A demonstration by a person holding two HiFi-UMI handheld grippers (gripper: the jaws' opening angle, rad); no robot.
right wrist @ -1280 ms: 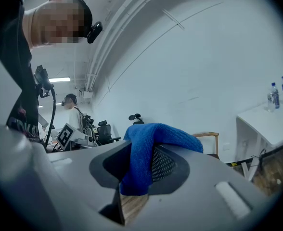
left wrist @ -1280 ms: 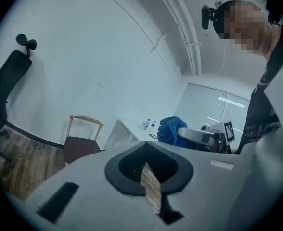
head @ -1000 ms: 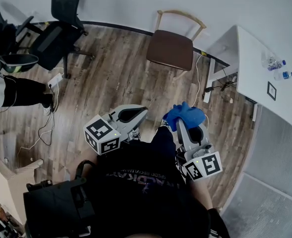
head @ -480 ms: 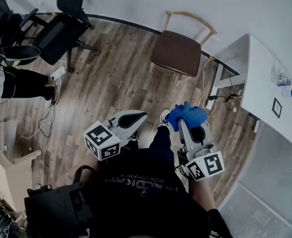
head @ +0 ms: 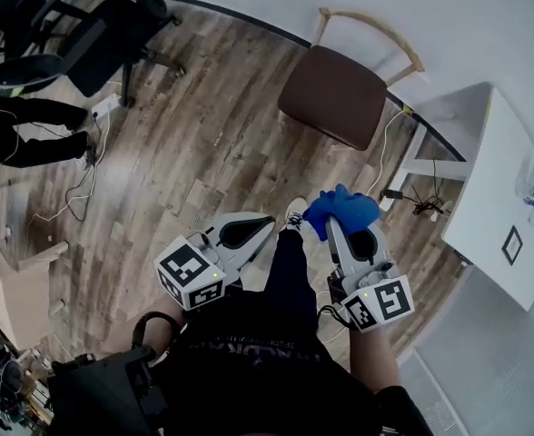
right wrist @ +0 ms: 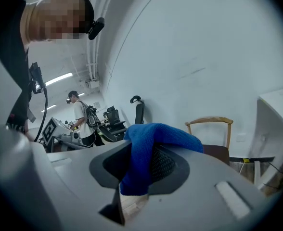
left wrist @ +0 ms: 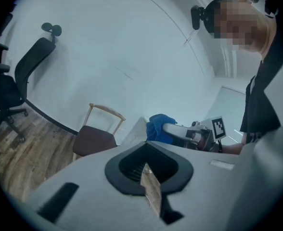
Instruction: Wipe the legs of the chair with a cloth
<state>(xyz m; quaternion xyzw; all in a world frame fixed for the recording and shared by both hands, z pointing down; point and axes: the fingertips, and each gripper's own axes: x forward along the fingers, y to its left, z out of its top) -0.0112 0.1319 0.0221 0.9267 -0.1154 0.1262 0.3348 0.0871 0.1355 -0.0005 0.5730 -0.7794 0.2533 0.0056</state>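
A wooden chair with a brown seat stands on the wood floor by the wall, ahead of both grippers and apart from them. It also appears in the left gripper view and the right gripper view. My right gripper is shut on a blue cloth, which bunches over its jaws. My left gripper is held low beside it, jaws shut with nothing in them. The chair's legs are mostly hidden under the seat in the head view.
A white table stands right of the chair, with cables on the floor beneath it. Black office chairs and a standing person are at the far left. A power strip with cords lies near them.
The head view has shifted forward, so the chair sits a little nearer and more to the right. Both grippers keep their pose, the cloth still in the right one.
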